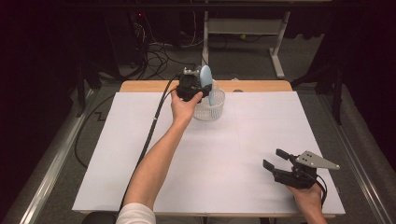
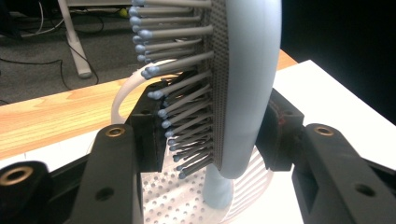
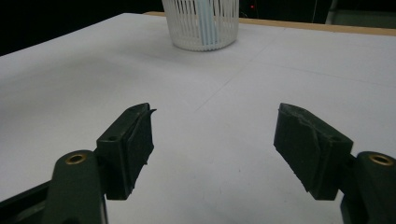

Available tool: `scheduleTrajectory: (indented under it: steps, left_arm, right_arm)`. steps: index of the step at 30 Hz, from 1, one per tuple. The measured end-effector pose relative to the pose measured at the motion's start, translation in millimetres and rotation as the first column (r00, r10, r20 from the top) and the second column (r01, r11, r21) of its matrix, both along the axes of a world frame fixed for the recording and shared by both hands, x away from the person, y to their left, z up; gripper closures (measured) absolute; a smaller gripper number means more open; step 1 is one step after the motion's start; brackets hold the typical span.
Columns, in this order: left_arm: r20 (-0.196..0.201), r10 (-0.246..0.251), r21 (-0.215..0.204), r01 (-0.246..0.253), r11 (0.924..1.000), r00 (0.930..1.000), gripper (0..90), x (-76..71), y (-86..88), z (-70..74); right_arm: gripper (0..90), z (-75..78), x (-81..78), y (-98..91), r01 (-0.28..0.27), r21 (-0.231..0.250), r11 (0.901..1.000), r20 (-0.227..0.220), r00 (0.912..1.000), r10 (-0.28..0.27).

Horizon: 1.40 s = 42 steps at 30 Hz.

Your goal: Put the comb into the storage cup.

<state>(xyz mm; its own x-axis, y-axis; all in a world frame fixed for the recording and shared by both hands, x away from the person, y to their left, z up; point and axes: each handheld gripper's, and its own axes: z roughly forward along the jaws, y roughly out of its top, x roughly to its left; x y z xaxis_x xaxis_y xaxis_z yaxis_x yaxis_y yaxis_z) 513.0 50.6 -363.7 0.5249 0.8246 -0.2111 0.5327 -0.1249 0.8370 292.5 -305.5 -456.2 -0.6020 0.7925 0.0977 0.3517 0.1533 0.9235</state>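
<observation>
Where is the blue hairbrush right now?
In the high view the blue hairbrush stands upright at the far middle of the table, handle down inside the white basket, its head between the left gripper pads.

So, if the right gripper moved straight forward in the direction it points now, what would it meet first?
The right gripper stands open over bare white table. Straight ahead, the first thing is probably the white basket holding the blue hairbrush, though it sits slightly left of the line.
</observation>
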Motion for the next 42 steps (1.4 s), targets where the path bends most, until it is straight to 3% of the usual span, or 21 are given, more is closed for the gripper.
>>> scheduleTrajectory:
  steps: [16,33,42]
  left_arm:
    - [-0.011,0.011,0.027,-0.011,0.9996,0.9999,43.3,0.3,10.9,4.0]
    - [-0.038,0.038,0.103,-0.034,0.9941,0.9986,36.0,0.8,23.5,2.5]
    - [-0.055,0.056,0.094,-0.051,0.9943,0.9969,33.7,1.1,32.4,-3.4]
  right_arm:
    - [28.8,0.2,0.2,-0.2,-0.001,0.000,1.0000,0.002,1.0000,0.001]
    - [28.8,0.4,0.3,0.0,-0.001,-0.001,1.0000,0.001,1.0000,0.001]
    - [28.8,0.2,0.5,0.0,-0.001,-0.004,1.0000,0.001,1.0000,0.001]
